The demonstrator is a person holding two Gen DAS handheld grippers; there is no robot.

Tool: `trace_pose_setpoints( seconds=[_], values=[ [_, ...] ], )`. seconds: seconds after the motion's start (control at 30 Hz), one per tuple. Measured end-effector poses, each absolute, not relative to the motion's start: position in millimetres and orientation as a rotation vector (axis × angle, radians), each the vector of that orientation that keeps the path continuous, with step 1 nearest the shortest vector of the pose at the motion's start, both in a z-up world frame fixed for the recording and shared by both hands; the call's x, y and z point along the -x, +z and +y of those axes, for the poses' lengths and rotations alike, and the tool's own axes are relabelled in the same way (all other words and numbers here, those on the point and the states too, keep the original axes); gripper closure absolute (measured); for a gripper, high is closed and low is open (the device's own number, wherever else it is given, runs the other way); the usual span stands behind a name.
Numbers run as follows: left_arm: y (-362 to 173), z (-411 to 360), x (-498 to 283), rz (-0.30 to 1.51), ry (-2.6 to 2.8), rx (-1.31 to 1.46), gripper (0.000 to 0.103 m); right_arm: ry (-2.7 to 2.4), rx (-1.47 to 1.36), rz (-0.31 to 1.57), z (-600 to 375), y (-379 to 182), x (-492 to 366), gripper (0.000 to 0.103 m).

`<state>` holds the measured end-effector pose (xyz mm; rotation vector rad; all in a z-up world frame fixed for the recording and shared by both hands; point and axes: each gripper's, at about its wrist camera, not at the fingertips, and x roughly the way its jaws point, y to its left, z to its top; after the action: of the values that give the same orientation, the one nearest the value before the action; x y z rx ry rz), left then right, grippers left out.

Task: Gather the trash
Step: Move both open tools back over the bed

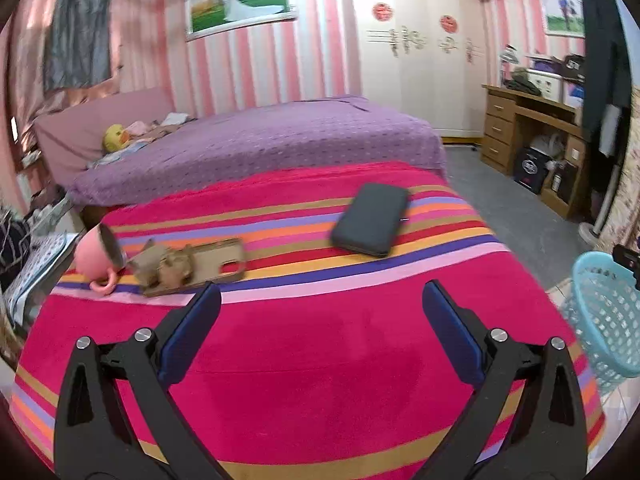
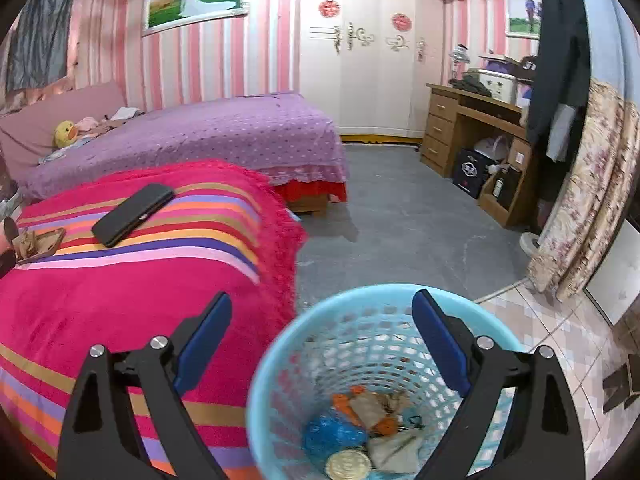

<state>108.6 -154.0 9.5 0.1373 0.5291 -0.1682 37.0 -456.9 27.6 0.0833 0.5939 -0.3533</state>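
Observation:
A light blue mesh basket (image 2: 280, 344) stands on the floor beside the striped bed; several bits of trash (image 2: 360, 436) lie at its bottom, blue, orange and tan. My right gripper (image 2: 322, 306) hangs over the basket's rim, open, with nothing between its fingers. In the left wrist view my left gripper (image 1: 322, 294) is open and empty above the striped blanket (image 1: 320, 344). Just beyond its left finger lies crumpled brown cardboard (image 1: 188, 266), next to a tipped pink mug (image 1: 98, 254). The same basket (image 1: 604, 312) shows at the right edge.
A dark flat case (image 1: 370, 220) rests on the blanket further back. A purple-covered bed (image 1: 260, 140) lies behind. A wooden desk (image 2: 476, 140) with clutter and a white wardrobe (image 2: 372, 48) line the far wall. Grey floor (image 2: 400, 220) spreads between bed and desk.

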Motion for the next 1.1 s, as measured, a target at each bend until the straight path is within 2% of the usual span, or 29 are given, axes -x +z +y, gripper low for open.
trace_pose_setpoints(
  seconds=[0.43, 0.67, 1.1],
  values=[
    [2, -50, -140, 0.562, -0.086, -0.131, 0.006, -0.251, 0.025, 0.605, -355, 31, -75, 0.013],
    [-7, -2, -140, 0.558, -0.010, -0.222, 0.006, -0.179, 0.069, 0.610, -292, 32, -94, 0.013],
    [3, 108, -166, 0.589, 0.115, -0.076, 0.006, -0.070, 0.266, 0.617, -173, 44, -134, 0.013]
  ],
)
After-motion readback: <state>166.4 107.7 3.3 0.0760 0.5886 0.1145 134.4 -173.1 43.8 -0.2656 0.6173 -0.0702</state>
